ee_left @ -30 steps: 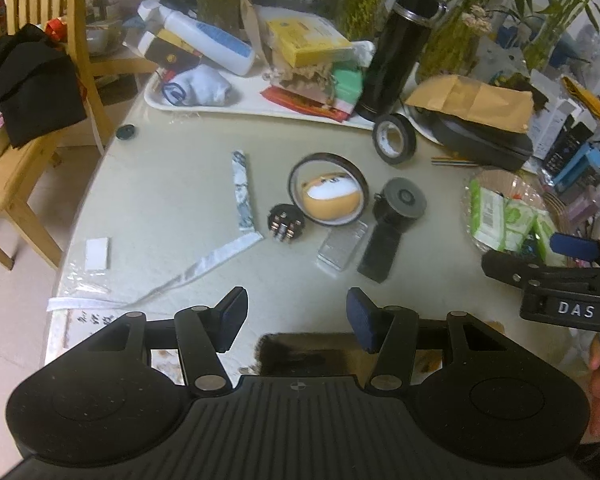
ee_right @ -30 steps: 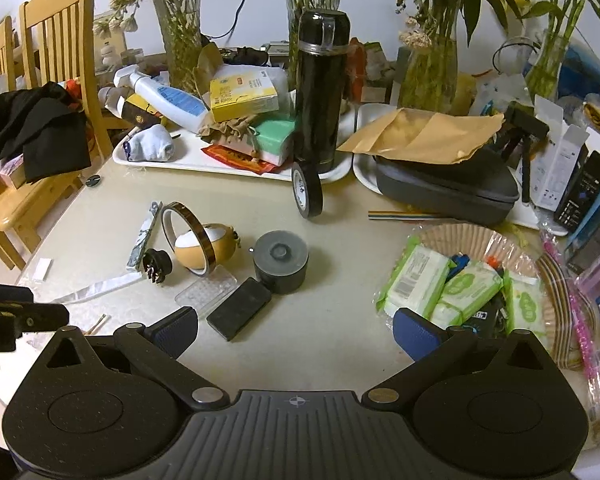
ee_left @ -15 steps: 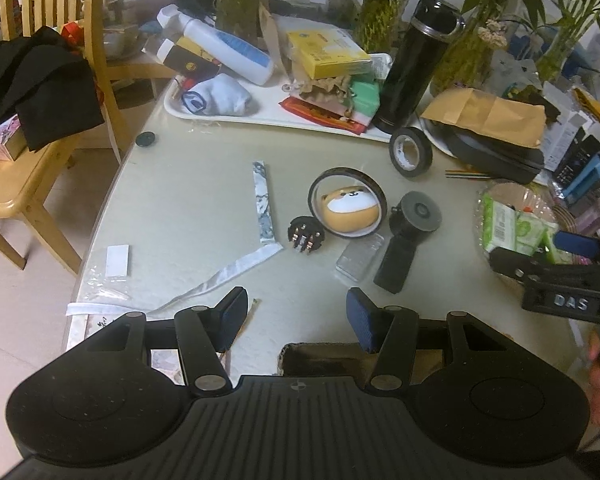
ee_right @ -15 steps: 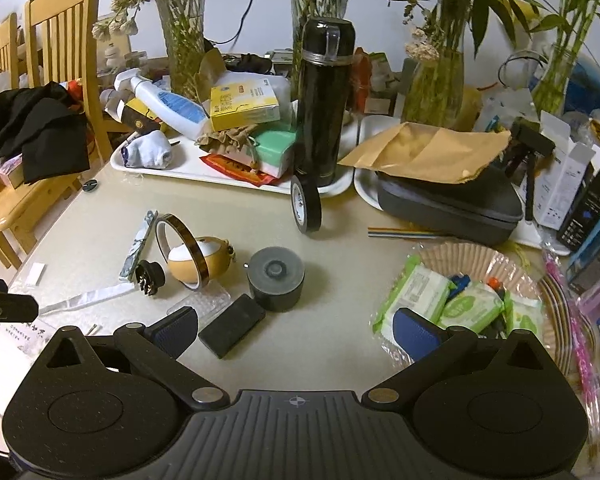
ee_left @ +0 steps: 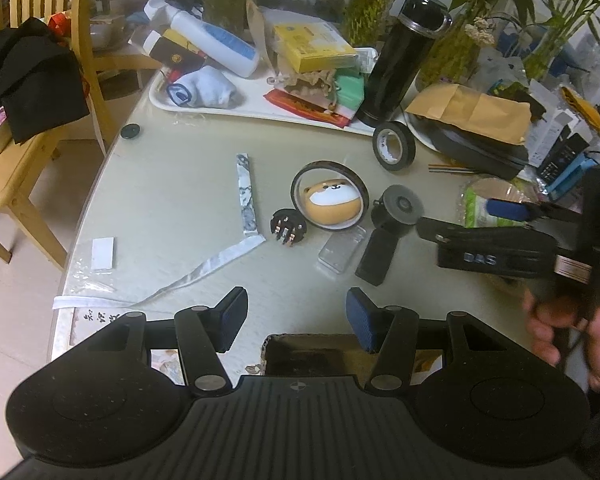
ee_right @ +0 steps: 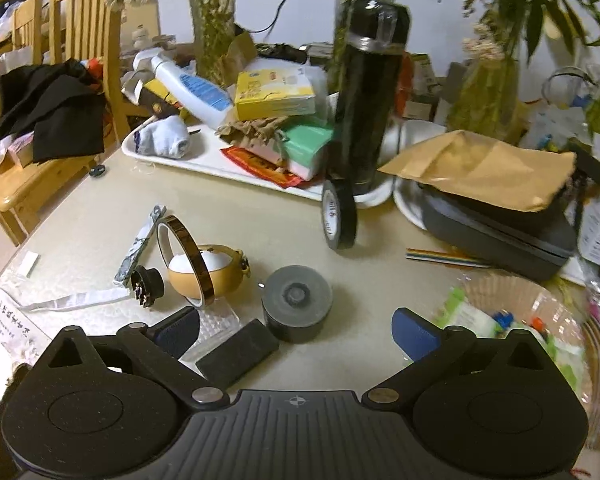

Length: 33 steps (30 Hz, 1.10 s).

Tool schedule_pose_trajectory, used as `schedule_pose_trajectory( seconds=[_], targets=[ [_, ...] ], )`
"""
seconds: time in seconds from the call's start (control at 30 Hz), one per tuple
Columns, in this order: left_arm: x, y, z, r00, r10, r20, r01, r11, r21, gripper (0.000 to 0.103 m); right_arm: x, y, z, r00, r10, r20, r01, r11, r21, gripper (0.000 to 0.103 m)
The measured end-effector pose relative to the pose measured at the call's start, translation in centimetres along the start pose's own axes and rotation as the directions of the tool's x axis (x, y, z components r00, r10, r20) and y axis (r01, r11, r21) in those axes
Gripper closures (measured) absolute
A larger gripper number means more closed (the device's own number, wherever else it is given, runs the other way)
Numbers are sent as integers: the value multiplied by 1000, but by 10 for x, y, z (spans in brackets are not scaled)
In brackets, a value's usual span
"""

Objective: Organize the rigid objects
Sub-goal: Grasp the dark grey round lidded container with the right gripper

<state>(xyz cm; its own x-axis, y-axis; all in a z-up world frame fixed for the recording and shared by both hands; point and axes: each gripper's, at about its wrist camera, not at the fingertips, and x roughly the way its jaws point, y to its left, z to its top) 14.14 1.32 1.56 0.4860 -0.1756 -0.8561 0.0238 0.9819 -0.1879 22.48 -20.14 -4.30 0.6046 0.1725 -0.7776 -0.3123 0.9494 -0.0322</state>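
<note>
A cluster of small items lies mid-table: an orange dog-face case (ee_left: 332, 204) inside a brown tape ring (ee_right: 188, 256), a black pronged plug (ee_left: 287, 230), a clear plastic case (ee_left: 342, 248), a black flat block (ee_right: 238, 352), a grey round puck (ee_right: 297, 306) and a black tape roll (ee_left: 394, 146) standing on edge. My left gripper (ee_left: 296, 318) is open and empty near the table's front edge. My right gripper (ee_right: 296, 330) is open and empty, low over the block and puck; it also shows in the left wrist view (ee_left: 488, 246).
A white tray (ee_left: 220, 110) of boxes and bottles, a black flask (ee_right: 366, 92), a grey case under a brown envelope (ee_right: 484, 168) and plant vases stand behind. A basket of packets (ee_right: 540, 320) is right. Paper strips (ee_left: 246, 194) lie left. A wooden chair (ee_left: 32, 60) stands beyond the table's left edge.
My right gripper has moved forward and down toward the grey puck and black block. My left gripper has drawn back a little; the items have not moved.
</note>
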Motion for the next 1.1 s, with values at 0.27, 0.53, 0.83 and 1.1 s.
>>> schedule_pose_trajectory(
  seconds=[0.27, 0.53, 0.83, 1.1],
  targets=[
    [5, 5, 2, 1000, 22, -9, -22, 1000, 12, 49, 45, -7, 2, 998, 21, -63, -19, 999, 29, 13],
    [8, 12, 3, 1000, 20, -22, -20, 1000, -3, 49, 69, -10, 1, 997, 10, -76, -7, 999, 33, 17],
    [10, 13, 3, 1000, 17, -27, -17, 1000, -2, 49, 87, -14, 0, 994, 25, -110, -18, 997, 70, 37],
    [13, 18, 5, 999, 32, -22, -32, 999, -12, 49, 83, -7, 3, 995, -2, -95, 5, 999, 35, 43]
  ],
)
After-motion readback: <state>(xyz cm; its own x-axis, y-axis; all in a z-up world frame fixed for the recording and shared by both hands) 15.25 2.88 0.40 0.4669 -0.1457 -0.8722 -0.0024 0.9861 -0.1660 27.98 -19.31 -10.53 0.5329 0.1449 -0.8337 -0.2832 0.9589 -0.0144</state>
